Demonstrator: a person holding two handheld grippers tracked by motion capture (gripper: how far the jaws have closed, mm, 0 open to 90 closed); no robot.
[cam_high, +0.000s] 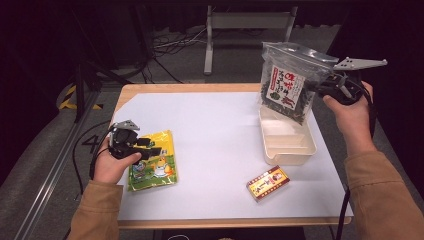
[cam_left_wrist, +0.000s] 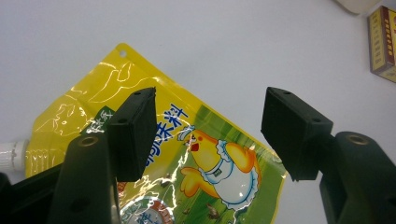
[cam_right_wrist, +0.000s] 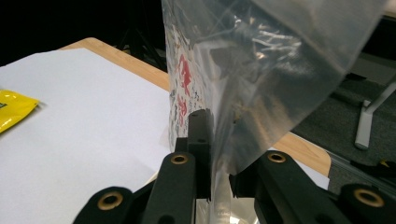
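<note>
Pinching the clear seaweed bag (cam_high: 290, 82) by its edge, the right gripper (cam_high: 327, 86) hangs it above the cream tray (cam_high: 287, 145), seemingly for stowing, while the left gripper (cam_high: 145, 146) hovers spread over the yellow pouch (cam_high: 156, 162).

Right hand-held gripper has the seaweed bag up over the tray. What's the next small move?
Probably lower the seaweed bag straight down: the right hand-held gripper pinches its edge, and its bottom hangs just above the tray, whose compartments look empty.
</note>
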